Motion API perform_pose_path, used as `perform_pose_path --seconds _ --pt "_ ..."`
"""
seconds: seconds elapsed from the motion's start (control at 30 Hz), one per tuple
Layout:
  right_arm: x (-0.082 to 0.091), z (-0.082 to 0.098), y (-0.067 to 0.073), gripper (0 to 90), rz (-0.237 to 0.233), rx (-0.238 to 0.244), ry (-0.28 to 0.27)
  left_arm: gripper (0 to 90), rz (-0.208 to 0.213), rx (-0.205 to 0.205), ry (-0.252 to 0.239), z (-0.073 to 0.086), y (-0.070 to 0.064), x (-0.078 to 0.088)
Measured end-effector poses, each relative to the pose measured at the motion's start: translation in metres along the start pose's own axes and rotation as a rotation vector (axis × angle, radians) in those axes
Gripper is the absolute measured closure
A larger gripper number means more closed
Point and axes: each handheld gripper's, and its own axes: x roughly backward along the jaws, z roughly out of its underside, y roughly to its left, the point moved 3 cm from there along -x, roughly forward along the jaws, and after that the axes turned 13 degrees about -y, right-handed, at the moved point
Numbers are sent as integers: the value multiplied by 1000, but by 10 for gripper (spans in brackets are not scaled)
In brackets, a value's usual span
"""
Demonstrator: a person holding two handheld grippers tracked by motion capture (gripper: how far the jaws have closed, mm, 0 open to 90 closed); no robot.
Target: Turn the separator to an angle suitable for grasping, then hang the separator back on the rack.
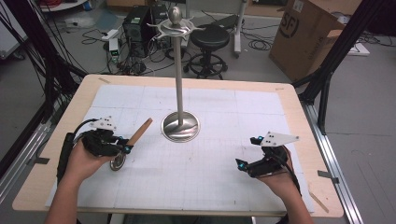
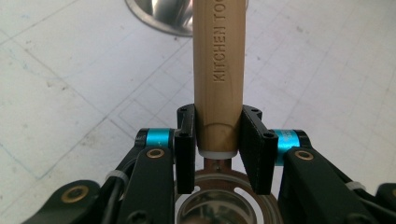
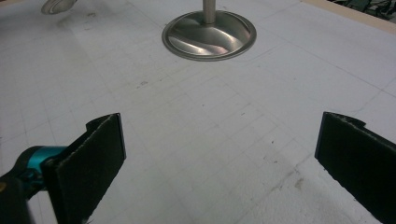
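I've got the left gripper [image 1: 125, 148] clamped on the wooden-handled kitchen utensil with a round metal head [image 1: 133, 142], its jaws pinching the pale handle just above the white collar where wood meets metal, and the tool sits near the left side of the white gridded tabletop [image 1: 210, 172], handle slanting up and away toward the polished steel hanging stand with a round base [image 1: 180, 126]. In the left gripper view the handle [image 2: 218, 70] runs straight out between the black pads, stamped lettering along it, with the perforated copper-toned metal head [image 2: 219, 196] tucked down below the jaws. I read this as the carry step: grip made, tool coming off the surface, the hooks at the top of the stand [image 1: 175, 27] as the likely target. Next I'd want height and a tilt so the handle end meets a hook, though I can't make out a hanging hole from here. The right gripper [image 1: 248, 151] rests low at the right of the tabletop, jaws spread wide with nothing between them [image 3: 219, 158], free to steady the stand's base if it rocks.
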Motion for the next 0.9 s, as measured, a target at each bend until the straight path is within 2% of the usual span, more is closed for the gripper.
perform_pose_path --seconds 0.2,0.4,0.57,0.63,0.9 --pt "2 0 -2 4 6 -12 -10 689 34 -14 -70 -3 -1 5" --pt "1 2 0 5 -3 3 3 689 28 2 -118 -6 -3 8" --pt "5 -1 1 5 -3 5 -16 689 61 12 -227 -13 -7 14" --pt "5 -1 1 5 -4 7 -13 689 73 21 -254 -15 -8 16" --pt "2 -2 2 5 -12 8 -13 689 104 2 -313 -24 -16 19"
